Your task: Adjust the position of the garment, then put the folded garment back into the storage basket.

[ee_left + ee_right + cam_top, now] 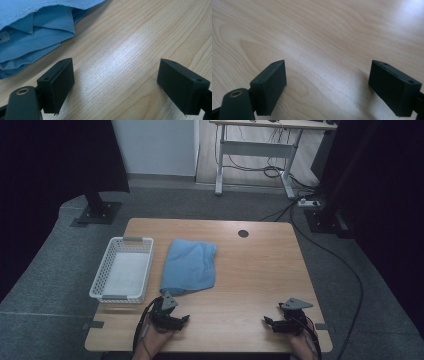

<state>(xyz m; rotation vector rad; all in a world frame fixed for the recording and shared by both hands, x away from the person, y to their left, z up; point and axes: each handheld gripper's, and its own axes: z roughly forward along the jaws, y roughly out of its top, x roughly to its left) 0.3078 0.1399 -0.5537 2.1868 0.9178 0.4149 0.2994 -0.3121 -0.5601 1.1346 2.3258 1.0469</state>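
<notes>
Both tools gape over bare table (324, 37); left tool (115, 85) view adds folded blue cloth (35, 30).

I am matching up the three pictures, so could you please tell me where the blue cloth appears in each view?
High view: the cloth lies folded left of the table's middle, right of the white basket.
Left gripper view: the cloth fills the upper left corner, beyond the left claw.
Right gripper view: wood and the right claw; the cloth is not in it.
Shared landmark: the light wood table.
</notes>
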